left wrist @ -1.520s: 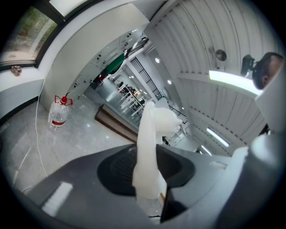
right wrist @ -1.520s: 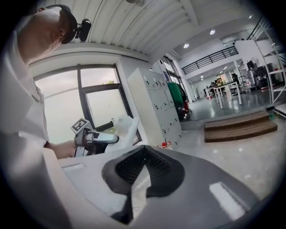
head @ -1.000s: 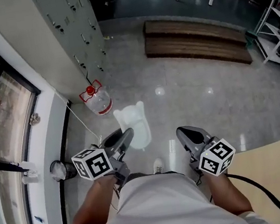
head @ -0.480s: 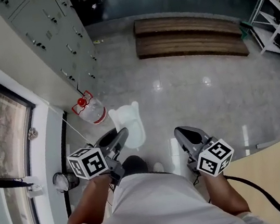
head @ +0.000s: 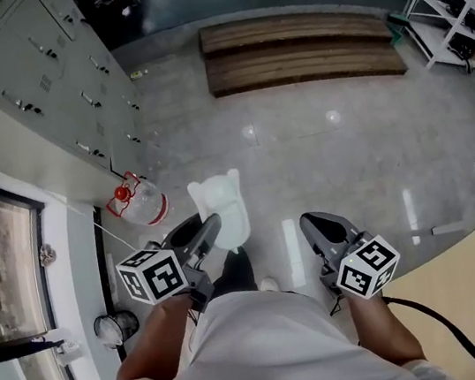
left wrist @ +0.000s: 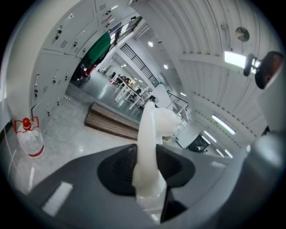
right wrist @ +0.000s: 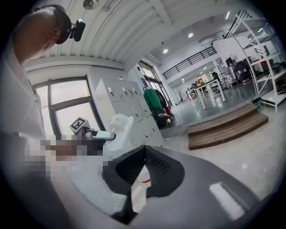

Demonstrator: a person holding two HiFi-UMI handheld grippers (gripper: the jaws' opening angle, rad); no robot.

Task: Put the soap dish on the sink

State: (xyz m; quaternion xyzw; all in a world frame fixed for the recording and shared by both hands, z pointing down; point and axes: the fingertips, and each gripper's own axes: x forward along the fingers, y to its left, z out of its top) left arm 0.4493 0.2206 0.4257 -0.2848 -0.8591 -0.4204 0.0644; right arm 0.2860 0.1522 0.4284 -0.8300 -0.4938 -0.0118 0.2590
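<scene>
White soap dish (head: 221, 207), pinched in the left hand-held gripper (head: 212, 228), juts toward twelve o'clock; best carried steadily, grip firm; right hand-held gripper (head: 310, 221) closed, empty.

floor (head: 350, 167): glossy grey, speckled, mirrors ceiling lights | wooden platform (head: 300, 49): low, two-stepped, lies flat at the far side | water jug (head: 139, 207): clear, red cap and handle, upright near the locker bank (head: 24, 84) | shelf rack (head: 460, 15): stands at the right edge

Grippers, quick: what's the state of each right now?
Left gripper: closed on the white soap dish.
Right gripper: closed, holding nothing.
</scene>
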